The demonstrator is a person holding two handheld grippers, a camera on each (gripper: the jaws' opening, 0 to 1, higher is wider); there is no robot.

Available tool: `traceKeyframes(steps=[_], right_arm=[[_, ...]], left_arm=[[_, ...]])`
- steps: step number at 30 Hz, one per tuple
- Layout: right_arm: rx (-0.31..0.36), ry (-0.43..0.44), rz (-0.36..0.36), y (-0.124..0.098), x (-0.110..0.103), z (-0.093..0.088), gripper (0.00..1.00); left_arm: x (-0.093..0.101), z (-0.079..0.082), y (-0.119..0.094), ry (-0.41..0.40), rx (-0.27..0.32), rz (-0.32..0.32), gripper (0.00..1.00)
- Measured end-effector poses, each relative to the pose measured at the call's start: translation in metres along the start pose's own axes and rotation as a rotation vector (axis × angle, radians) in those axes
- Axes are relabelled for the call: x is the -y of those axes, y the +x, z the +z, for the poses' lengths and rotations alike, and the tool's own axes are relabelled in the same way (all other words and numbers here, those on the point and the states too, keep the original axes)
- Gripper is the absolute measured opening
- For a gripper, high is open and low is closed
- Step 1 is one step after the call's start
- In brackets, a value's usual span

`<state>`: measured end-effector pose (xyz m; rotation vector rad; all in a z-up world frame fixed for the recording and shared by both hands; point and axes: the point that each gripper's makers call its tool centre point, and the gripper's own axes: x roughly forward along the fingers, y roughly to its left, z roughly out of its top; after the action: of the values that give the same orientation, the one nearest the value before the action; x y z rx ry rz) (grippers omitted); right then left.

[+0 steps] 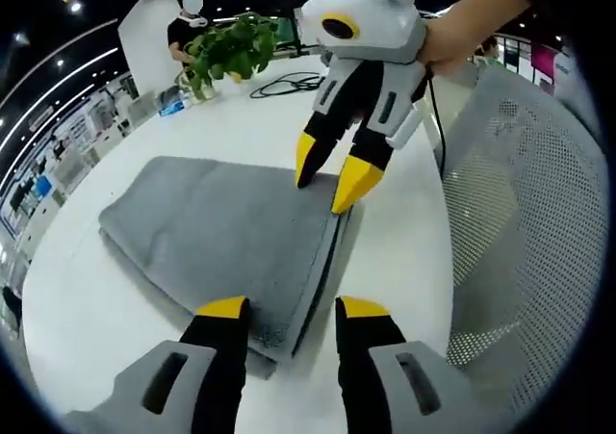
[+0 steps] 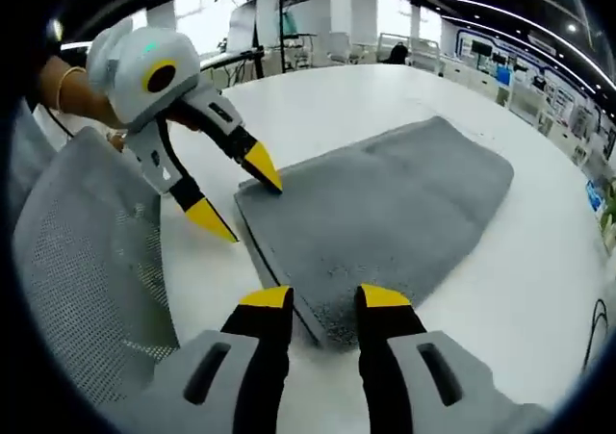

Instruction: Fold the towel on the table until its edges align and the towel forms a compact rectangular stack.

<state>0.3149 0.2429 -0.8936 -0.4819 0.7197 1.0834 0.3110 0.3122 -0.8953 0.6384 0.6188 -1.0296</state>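
The grey towel [image 1: 226,232] already sits folded at least once on the white table [image 1: 87,309], filling the middle of the left gripper view, with the layered edge running down toward the lower centre.

Your left gripper [image 1: 284,309] has its fingers spread apart either side of the near corner, not pinching anything yet. Your right gripper [image 1: 327,179] comes in from the upper right, fingers apart too, tips at the far corner of that same edge.

Looks like you're lining up for the next fold. I'd say close on both corners, catching all layers, then carry them over evenly to the opposite side. The mesh chair [image 1: 525,232] sits on the right.
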Motion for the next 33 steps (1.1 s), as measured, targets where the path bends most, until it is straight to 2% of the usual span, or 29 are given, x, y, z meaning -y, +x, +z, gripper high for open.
traceKeyframes(steps=[6,12,15,18,23,24,25,26,27,28,29,33], right_arm=[[-0.030,-0.038,0.019,0.003,-0.005,-0.007,0.26],[-0.057,-0.060,0.025,0.005,-0.004,-0.016,0.26],[-0.073,-0.083,0.038,0.009,-0.005,-0.019,0.27],[-0.146,-0.257,0.043,0.010,-0.006,-0.023,0.28],[-0.134,-0.204,0.050,0.012,-0.001,-0.022,0.24],[-0.129,-0.213,0.036,0.012,0.002,-0.022,0.19],[-0.119,-0.257,0.021,0.012,0.006,-0.018,0.16],[-0.130,-0.215,0.028,0.012,0.005,-0.020,0.15],[-0.134,-0.214,0.031,0.012,0.005,-0.019,0.14],[-0.140,-0.224,0.034,0.012,0.004,-0.020,0.14],[-0.161,-0.273,0.042,0.012,0.004,-0.021,0.14],[-0.170,-0.268,0.042,0.013,0.006,-0.020,0.12]], left_arm=[[0.002,-0.004,0.004,0.076,-0.030,-0.012,0.34],[0.004,-0.009,0.009,0.085,-0.046,-0.031,0.34],[0.002,-0.008,0.010,0.055,-0.039,-0.030,0.33],[0.002,-0.007,0.011,0.038,-0.032,-0.029,0.32],[0.000,-0.008,0.013,0.023,-0.029,-0.039,0.31],[0.000,-0.008,0.014,0.027,-0.030,-0.040,0.29],[-0.001,-0.007,0.014,0.041,-0.030,-0.041,0.28],[-0.001,-0.007,0.014,0.048,-0.037,-0.043,0.27],[-0.002,-0.007,0.014,0.057,-0.040,-0.044,0.26],[-0.002,-0.006,0.013,0.064,-0.046,-0.045,0.25],[-0.002,-0.006,0.013,0.074,-0.050,-0.053,0.24],[-0.005,-0.005,0.015,0.110,-0.067,-0.068,0.20]])
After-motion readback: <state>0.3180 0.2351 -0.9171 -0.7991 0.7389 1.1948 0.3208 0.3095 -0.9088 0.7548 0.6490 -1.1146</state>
